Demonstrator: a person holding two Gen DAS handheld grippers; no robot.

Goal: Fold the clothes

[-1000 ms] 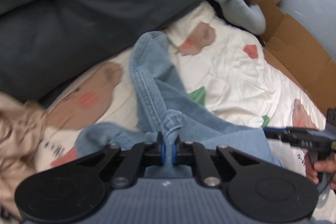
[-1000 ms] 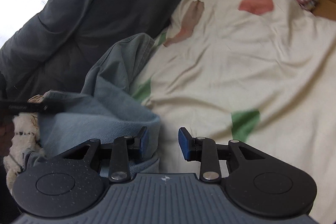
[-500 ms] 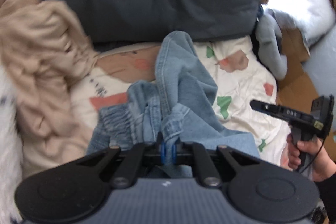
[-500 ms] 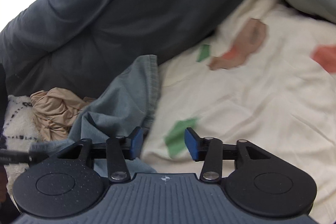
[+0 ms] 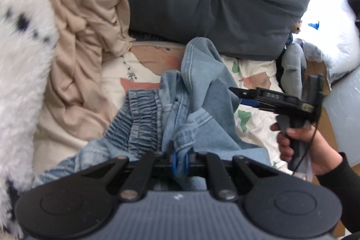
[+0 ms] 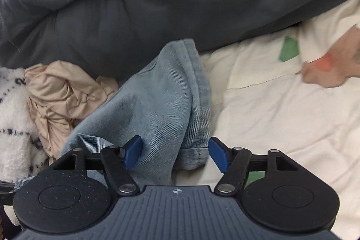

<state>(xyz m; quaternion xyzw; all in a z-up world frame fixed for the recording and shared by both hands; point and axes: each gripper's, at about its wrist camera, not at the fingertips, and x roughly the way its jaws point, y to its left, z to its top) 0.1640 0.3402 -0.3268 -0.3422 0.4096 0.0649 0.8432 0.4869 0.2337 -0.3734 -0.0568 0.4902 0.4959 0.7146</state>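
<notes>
Light blue jeans (image 5: 193, 102) lie bunched on a cream printed sheet (image 5: 254, 125). My left gripper (image 5: 180, 161) is shut on a fold of the denim near the elastic waistband (image 5: 135, 118). In the right wrist view a jeans leg (image 6: 162, 100) runs toward the dark duvet, its hem end lying between the blue fingertips (image 6: 133, 152). My right gripper (image 6: 176, 154) has its jaws opening, pads apart from the cloth. The left wrist view also shows the right gripper (image 5: 270, 98) held by a hand (image 5: 299, 141) at the right.
A dark grey duvet (image 6: 157, 3) fills the back. A crumpled beige garment (image 5: 85, 42) and a white fluffy throw (image 5: 20, 60) lie at the left. A grey plush toy (image 5: 292, 66) and cardboard (image 5: 326, 118) sit at the right.
My right gripper has let go of the denim, opened wider, and moved to the leg's hem. The left gripper, still shut on the denim, has swung so the beige garment comes into view.
</notes>
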